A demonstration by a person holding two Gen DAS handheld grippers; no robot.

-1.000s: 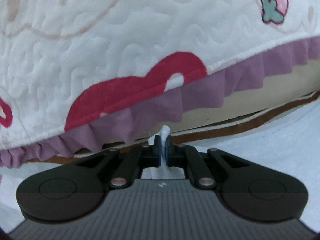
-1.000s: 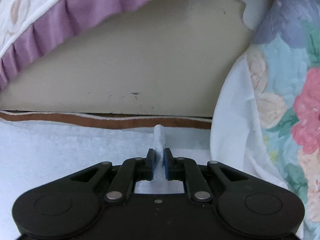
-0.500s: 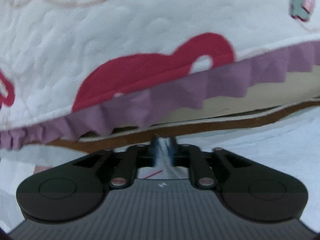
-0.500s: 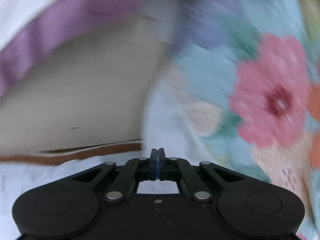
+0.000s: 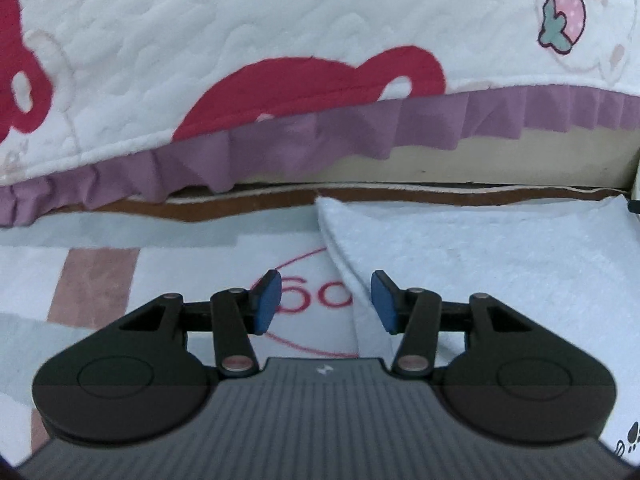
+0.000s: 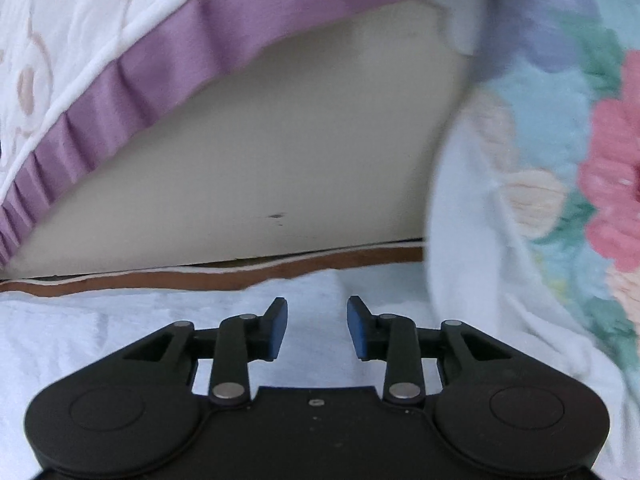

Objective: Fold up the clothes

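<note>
Lying under both grippers, the pale blue fluffy cloth (image 5: 480,256) is free: left gripper (image 5: 325,302) and right gripper (image 6: 317,328) jaws are opening, nothing between the pads.

A purple-frilled quilt (image 5: 320,80) overhangs ahead; a floral blanket (image 6: 560,160) blocks the right.

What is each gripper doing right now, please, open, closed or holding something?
Left gripper: jaws opening, nothing held, above the pale garment's edge.
Right gripper: jaws opening, nothing held.
</note>
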